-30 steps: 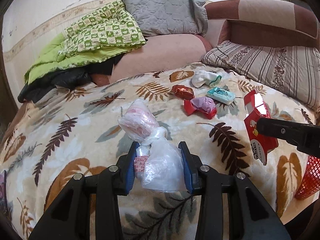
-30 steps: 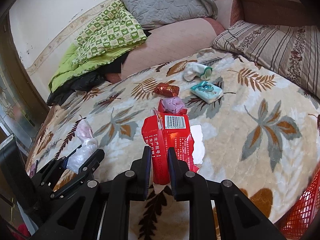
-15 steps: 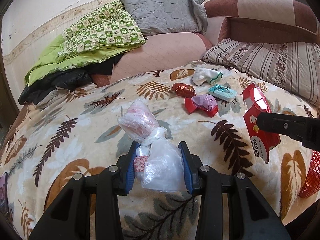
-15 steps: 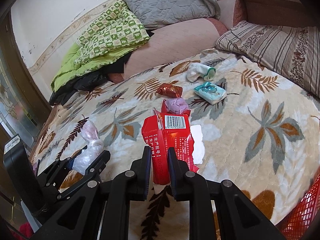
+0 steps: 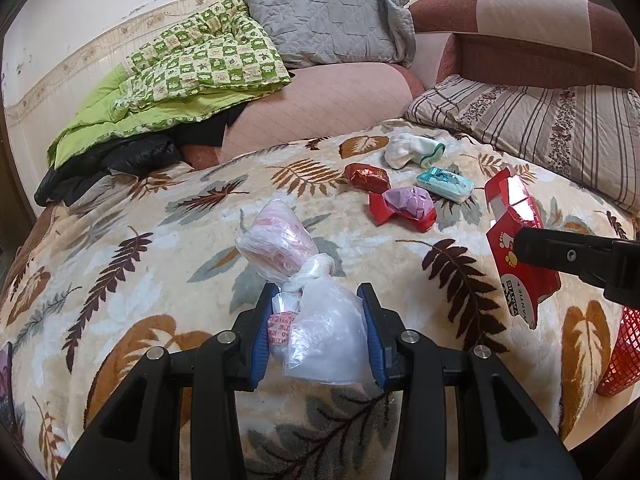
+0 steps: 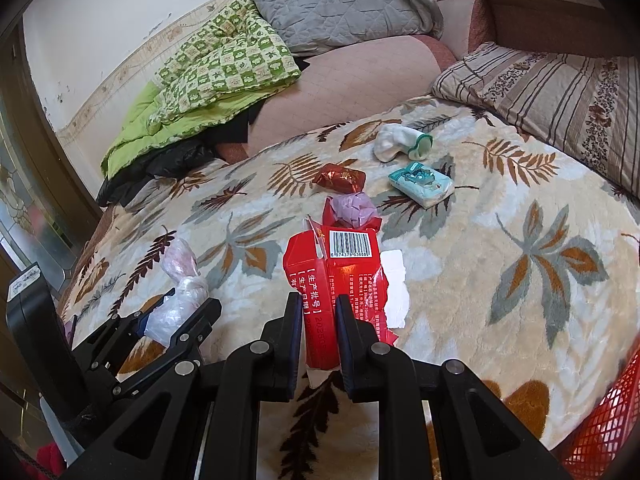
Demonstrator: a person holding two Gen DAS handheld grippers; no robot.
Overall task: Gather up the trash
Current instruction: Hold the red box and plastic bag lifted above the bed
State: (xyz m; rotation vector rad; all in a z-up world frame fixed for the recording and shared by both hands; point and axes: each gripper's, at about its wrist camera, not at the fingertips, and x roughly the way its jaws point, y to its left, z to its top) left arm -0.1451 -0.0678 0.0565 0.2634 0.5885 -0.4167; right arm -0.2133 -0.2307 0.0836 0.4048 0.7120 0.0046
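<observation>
My left gripper (image 5: pixel 318 308) is shut on a knotted clear plastic bag (image 5: pixel 316 320) with pink contents, held above the leaf-patterned blanket (image 5: pixel 160 248). In the right wrist view the same bag (image 6: pixel 176 292) sits in the left gripper (image 6: pixel 176 308) at lower left. My right gripper (image 6: pixel 317 308) is shut on a torn red carton (image 6: pixel 340 268) with a barcode; the left wrist view shows that carton (image 5: pixel 516 240) at right. Farther back lie a red box with purple wrapper (image 5: pixel 404 206), a red foil wrapper (image 5: pixel 366 177), a teal tissue pack (image 5: pixel 444 184) and a white sock (image 5: pixel 412 150).
A red mesh basket (image 6: pixel 604 432) stands at the bed's lower right edge, also seen as the basket (image 5: pixel 620 356) in the left wrist view. A green checked quilt (image 5: pixel 200 64), a grey pillow (image 5: pixel 328 16) and a striped pillow (image 5: pixel 540 120) line the back.
Both grippers have drawn slightly back and up from the bed with their loads; the scene sits a little farther away. Neither grip has changed.
</observation>
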